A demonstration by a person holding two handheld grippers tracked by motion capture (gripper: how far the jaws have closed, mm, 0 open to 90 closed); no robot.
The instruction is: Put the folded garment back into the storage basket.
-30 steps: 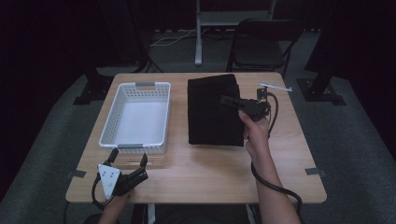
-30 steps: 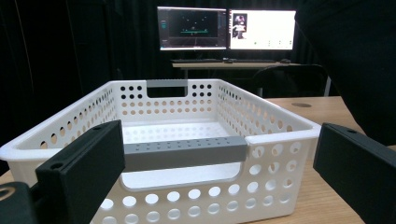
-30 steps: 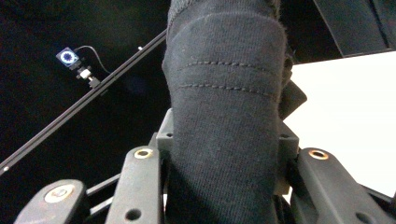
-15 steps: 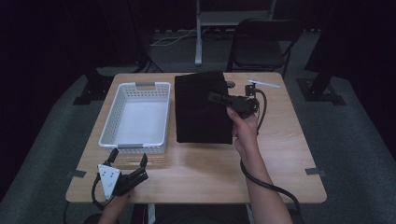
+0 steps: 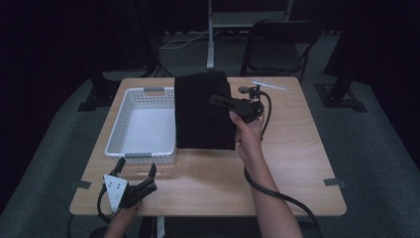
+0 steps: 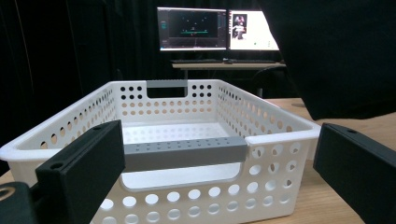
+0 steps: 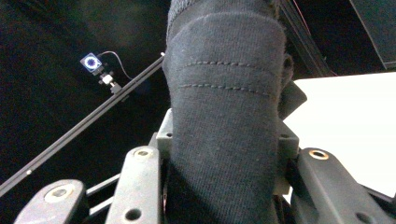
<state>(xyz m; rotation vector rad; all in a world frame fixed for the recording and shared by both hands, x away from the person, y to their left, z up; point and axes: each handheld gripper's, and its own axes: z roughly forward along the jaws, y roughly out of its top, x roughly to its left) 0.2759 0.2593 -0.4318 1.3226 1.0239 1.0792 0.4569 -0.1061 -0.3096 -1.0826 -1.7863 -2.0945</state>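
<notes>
Shifted further left since 0.5 s ago: folded black cloth (image 5: 204, 111), lifted off table and carried by right gripper (image 5: 221, 101), left edge now overlapping right rim of white perforated basket (image 5: 142, 122); a second ago lay flat on tabletop right of basket. Right gripper raised above table centre, jaws clamped on cloth; in right gripper view a thick stitched fold of dark fabric (image 7: 224, 116) wedged tight between both jaws, rising up out of frame. Right hand (image 5: 249, 136) wrapped round gripper handle, cable looping down along forearm. Left gripper (image 5: 134, 179) unchanged at near-left table edge, resting on wood just short of basket's near wall, jaws spread wide, nothing between them. Left gripper view: basket's grey near handle (image 6: 184, 152) straight ahead between the parted jaws, interior bare, hanging cloth (image 6: 345, 51) at upper right. White pen-like item (image 5: 268, 85) on far right of wooden table (image 5: 292, 163), apart from cloth.
</notes>
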